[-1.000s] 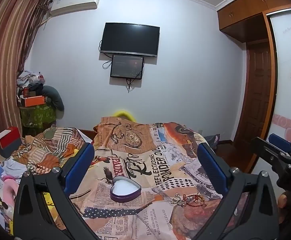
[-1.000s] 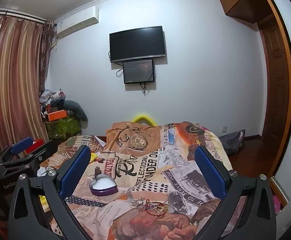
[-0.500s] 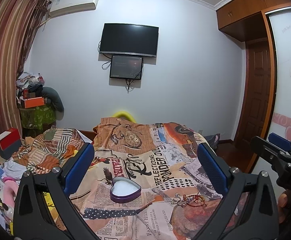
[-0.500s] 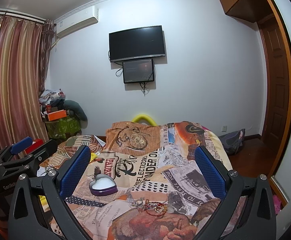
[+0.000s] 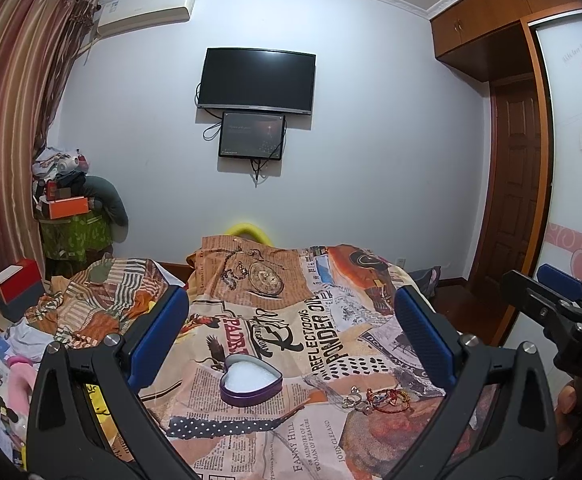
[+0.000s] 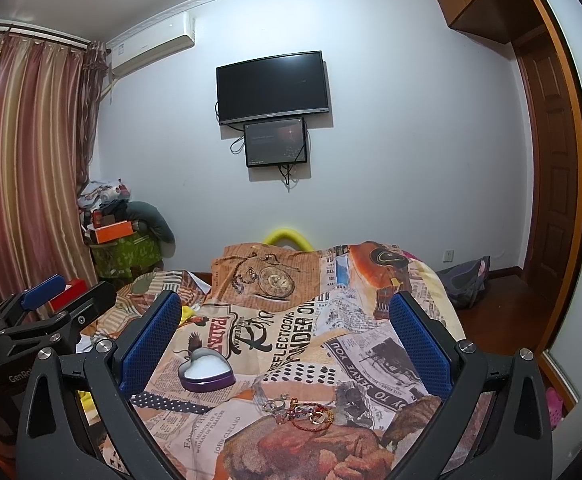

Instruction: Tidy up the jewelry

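Note:
A purple heart-shaped box [image 5: 251,383] [image 6: 207,372] with a white lining lies open on the printed bedspread. Right of it sits a small pile of jewelry [image 5: 379,395] [image 6: 303,411]: silver rings, a red cord bracelet and gold pieces. My left gripper [image 5: 291,344] is held above the bed, open and empty, with the box and the pile both seen between its blue pads. My right gripper [image 6: 285,340] is likewise open and empty above the bed. Each gripper shows at the edge of the other's view, the right gripper [image 5: 559,312] and the left gripper [image 6: 47,320].
The bed [image 5: 275,320] fills the lower middle. Rumpled clothes and a red box [image 5: 15,292] lie at its left, a cluttered green stand [image 5: 75,232] in the corner. A wardrobe and door [image 5: 515,184] stand at the right, floor [image 6: 503,300] beside the bed.

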A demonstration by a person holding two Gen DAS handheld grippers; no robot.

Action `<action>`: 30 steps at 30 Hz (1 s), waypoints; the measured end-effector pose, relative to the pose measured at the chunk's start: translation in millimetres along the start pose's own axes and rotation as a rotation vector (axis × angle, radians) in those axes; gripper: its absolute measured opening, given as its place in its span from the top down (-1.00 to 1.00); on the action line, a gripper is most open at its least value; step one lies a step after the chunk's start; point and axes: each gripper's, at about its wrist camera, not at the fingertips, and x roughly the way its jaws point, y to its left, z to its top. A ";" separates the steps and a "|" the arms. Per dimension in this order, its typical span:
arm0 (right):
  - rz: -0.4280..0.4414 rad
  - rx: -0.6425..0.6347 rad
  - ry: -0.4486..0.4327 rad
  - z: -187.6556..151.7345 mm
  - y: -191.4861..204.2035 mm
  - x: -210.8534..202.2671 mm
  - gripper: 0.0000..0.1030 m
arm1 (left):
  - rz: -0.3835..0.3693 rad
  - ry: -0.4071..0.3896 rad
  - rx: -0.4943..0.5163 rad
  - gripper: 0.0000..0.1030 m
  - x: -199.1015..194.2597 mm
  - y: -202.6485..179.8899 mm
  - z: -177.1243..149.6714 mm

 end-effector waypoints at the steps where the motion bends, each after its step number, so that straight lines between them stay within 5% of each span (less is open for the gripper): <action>1: 0.000 0.000 0.000 0.1 -0.5 0.1 -1.00 | 0.000 0.000 0.001 -1.00 -0.3 -1.1 1.4; 30: 0.002 0.011 0.009 -2.8 -3.6 -0.4 -1.00 | -0.002 0.002 0.004 -1.00 0.0 -4.5 1.0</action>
